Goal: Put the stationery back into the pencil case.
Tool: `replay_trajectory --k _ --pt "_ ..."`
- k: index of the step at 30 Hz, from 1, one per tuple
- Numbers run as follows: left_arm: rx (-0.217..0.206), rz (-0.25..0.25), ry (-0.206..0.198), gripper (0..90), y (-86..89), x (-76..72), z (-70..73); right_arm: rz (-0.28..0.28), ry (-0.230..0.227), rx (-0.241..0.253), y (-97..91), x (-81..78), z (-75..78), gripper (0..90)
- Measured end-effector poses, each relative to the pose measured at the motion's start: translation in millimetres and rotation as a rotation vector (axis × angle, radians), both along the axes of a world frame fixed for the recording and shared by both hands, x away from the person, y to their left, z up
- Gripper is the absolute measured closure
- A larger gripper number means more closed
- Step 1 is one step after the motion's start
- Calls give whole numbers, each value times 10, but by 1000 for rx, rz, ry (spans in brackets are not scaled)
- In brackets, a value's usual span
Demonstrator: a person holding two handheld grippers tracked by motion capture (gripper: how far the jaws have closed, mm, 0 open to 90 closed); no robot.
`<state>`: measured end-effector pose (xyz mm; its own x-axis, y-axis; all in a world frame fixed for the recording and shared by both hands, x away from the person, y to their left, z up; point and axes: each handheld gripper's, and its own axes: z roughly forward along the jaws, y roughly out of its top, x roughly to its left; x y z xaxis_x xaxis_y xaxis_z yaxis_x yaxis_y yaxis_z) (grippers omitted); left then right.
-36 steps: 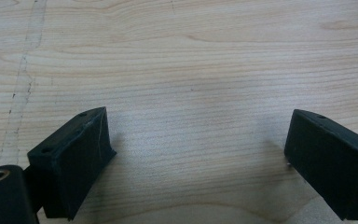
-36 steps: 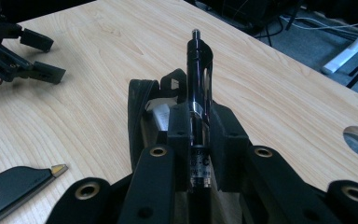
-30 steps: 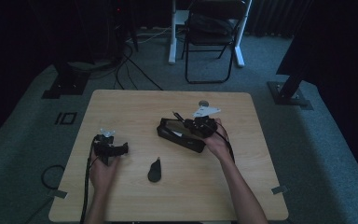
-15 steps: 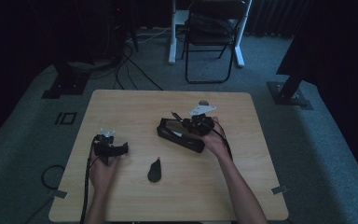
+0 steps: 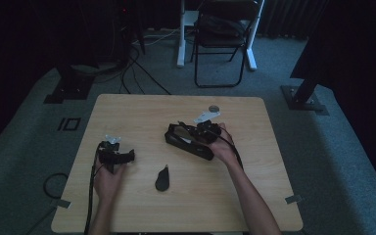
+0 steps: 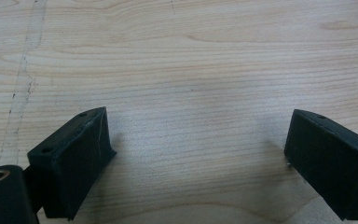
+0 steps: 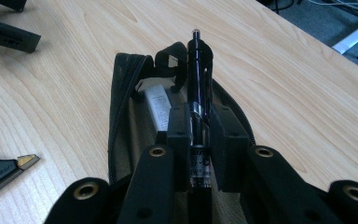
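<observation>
Little has moved in the past second: the right gripper (image 5: 206, 131) has edged only slightly over the open pencil case (image 5: 188, 142), and the left gripper (image 5: 113, 155) rests where it was on the left of the table (image 5: 254, 196). In the right gripper view the right gripper's jaws stand clamped on a black pen (image 7: 198, 70), held lengthwise between the pads with its tip pointing out over the case's unzipped mouth. A white tube-like item (image 7: 157, 109) already lies inside the case (image 7: 126, 93), beside the pen. The left gripper (image 6: 200, 154) has its jaws wide apart with nothing but bare wood between them. A small black cutter (image 5: 162, 178) lies loose on the table between the person's two hands, well apart from the case, and its tip shows at the edge of the right gripper view (image 7: 7, 169). A white item (image 5: 206, 116) and a small round one (image 5: 214, 108) sit just behind the case. By the look of it, the packing is partway done: one item is in, the pen is poised at the opening but not yet released, and the cutter and the closing of the zip appear to remain.
</observation>
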<state>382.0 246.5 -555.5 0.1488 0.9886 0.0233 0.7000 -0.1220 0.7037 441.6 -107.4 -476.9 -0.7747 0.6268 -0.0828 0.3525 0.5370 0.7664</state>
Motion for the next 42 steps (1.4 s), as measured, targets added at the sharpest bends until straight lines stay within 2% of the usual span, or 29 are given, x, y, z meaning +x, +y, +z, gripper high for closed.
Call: replay_trajectory --k 7,16,28,42 --pt "-1 1 0 72 -1 0 -1 4 13 -17 19 7 -41 787" --pt "0 -1 -1 72 0 0 0 5 24 -9 7 -14 -60 756" --pt "-2 1 -2 72 -2 1 -1 12 -25 28 -23 -195 130 719" --pt "-1 0 0 72 -1 1 0 54 -43 47 75 -417 180 691"
